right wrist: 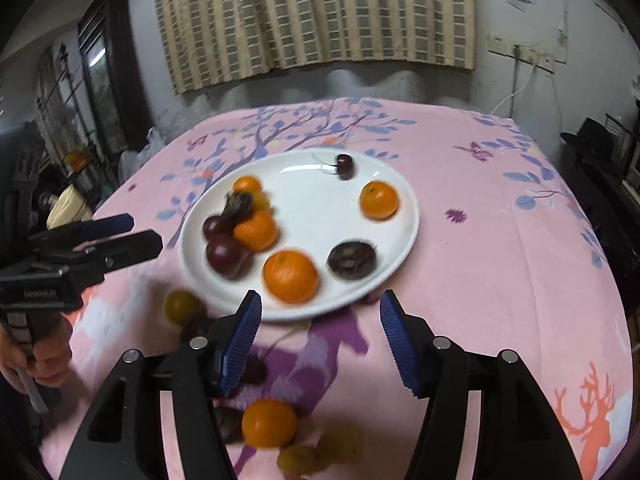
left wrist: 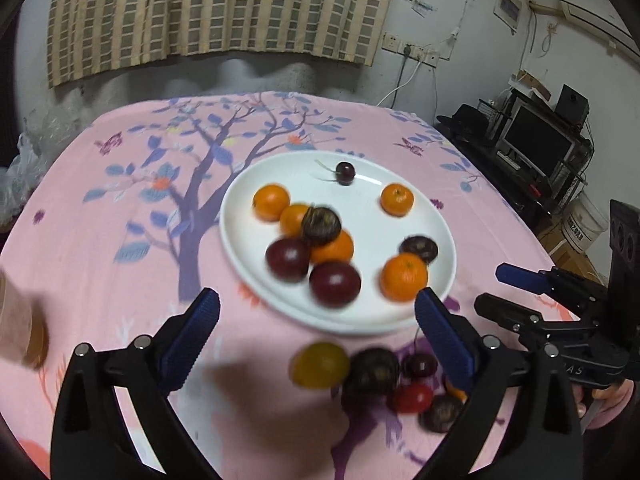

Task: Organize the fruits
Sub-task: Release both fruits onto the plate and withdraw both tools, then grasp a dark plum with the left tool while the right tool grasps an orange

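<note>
A: Item: left tongs (left wrist: pixel 316 312), spread wide, nothing between; right tongs (right wrist: pixel 320 314), parted, empty

B: Stock: white plate (left wrist: pixel 372 312) mid-bench, carrying mandarins and plums; loose yellow fruit (left wrist: pixel 319 365) and cherry tomato (left wrist: pixel 414 398) on pink cloth just before plate

A: Advice: centre over one loose fruit, pinch gently, lift clear of rim

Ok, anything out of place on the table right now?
Yes. Several fruits, including a yellow one and an orange, lie loose on the pink cloth beside the white plate, not on it. Nothing looks spilled or damaged.
</note>
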{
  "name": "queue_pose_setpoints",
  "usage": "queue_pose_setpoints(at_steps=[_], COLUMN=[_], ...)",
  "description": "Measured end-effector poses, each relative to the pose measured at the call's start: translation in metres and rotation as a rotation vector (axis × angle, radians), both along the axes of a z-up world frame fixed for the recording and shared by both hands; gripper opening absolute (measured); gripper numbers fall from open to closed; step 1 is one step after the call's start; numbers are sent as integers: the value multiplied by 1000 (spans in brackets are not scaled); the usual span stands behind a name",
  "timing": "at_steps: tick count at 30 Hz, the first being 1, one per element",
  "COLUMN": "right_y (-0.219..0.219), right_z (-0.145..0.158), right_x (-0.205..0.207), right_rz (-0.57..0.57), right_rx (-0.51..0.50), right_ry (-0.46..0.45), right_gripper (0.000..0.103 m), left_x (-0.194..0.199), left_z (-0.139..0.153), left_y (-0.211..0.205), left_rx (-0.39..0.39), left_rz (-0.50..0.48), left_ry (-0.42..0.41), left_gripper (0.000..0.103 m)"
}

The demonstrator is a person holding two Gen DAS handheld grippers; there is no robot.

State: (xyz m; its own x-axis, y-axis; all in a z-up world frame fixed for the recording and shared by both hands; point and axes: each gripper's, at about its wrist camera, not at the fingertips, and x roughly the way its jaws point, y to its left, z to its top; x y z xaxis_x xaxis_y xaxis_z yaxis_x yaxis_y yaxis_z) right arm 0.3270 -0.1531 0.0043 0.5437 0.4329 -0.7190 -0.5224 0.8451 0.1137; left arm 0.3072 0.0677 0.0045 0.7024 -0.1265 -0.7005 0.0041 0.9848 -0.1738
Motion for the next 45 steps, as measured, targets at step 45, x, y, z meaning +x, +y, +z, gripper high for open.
queue_pose_setpoints(at_steps=[45], right_y=[-15], right_z=[-14], right_x=[-28], right_rz=[49], right_rx=[36], right_ry=[90], right_gripper=[36], left_x=[-65], left_z=[-51], left_y=[-83], left_rx=[48], left_rz=[-367], left_ry=[100], left_gripper=[70])
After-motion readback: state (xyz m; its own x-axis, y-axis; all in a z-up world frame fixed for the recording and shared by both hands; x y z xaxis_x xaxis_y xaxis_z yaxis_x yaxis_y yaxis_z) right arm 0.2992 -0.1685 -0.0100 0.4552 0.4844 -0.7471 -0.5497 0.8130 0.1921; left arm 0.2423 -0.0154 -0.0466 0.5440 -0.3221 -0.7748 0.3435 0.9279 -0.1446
